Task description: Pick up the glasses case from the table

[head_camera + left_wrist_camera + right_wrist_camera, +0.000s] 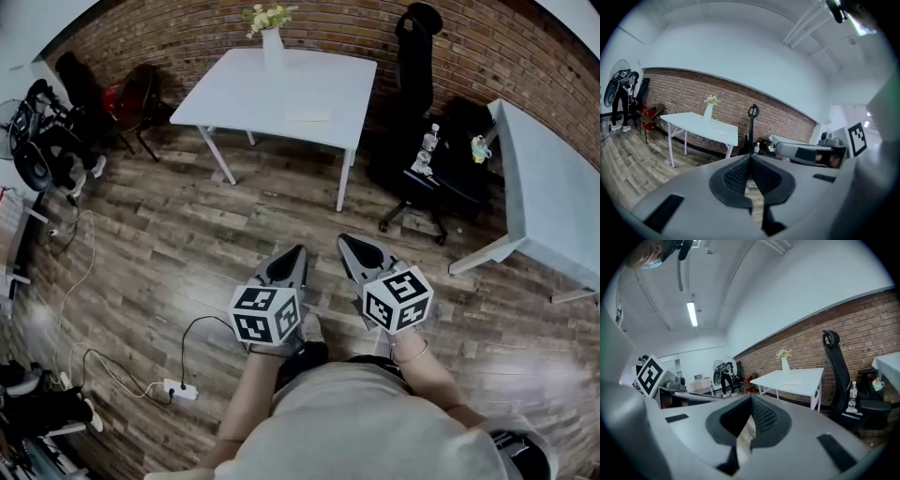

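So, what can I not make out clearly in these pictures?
- Head view: flat pale item on the white table, too small to call a case.
- Head view: second table, cut off by the right edge.
- Head view: floor under the person, hidden by the torso.

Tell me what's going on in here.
A person stands on the wood floor with a left gripper and a right gripper held out in front, both shut and empty. They point toward a white table by the brick wall, which carries a vase of flowers and a small flat pale item, possibly the glasses case. Nothing has been picked up yet.
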Motion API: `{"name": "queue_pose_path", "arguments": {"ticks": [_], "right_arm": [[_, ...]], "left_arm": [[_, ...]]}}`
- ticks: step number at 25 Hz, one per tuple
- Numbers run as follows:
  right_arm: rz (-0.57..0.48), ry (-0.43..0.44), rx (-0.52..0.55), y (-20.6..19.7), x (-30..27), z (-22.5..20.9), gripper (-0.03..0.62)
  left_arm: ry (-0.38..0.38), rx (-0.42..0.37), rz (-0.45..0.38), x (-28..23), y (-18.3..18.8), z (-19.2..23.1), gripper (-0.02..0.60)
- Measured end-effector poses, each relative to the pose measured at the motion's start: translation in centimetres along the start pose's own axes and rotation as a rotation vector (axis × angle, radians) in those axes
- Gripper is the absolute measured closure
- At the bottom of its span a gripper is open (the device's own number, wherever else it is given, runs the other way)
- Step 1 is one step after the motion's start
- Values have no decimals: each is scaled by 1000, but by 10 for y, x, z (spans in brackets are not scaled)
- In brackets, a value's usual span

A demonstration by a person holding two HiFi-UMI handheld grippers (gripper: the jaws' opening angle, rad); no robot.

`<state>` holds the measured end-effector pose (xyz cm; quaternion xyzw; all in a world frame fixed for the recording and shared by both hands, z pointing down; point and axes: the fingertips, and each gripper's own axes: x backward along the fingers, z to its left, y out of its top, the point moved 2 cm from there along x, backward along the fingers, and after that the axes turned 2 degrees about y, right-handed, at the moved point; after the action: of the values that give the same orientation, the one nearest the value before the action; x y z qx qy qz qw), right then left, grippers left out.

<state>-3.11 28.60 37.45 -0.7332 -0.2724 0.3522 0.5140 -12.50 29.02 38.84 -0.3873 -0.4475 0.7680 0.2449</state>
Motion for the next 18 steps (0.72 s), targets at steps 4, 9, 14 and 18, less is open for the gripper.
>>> {"name": "queue_pose_path", "arguments": {"ticks": [4, 9, 14, 18], "right_arm": [[-8, -21, -18, 12, -52, -8, 595], [4, -34, -14, 21, -89, -13, 595], [19, -56, -12, 26, -97, -27, 595], [21, -59, -15, 31, -109, -38, 595]], "left_arm": [[-53, -20, 18, -21, 26, 41, 574], [-73, 1, 36, -39, 40, 82, 574], [-104, 17, 68, -54, 34, 86, 574], [-123, 14, 73, -68, 41, 91, 574]]}}
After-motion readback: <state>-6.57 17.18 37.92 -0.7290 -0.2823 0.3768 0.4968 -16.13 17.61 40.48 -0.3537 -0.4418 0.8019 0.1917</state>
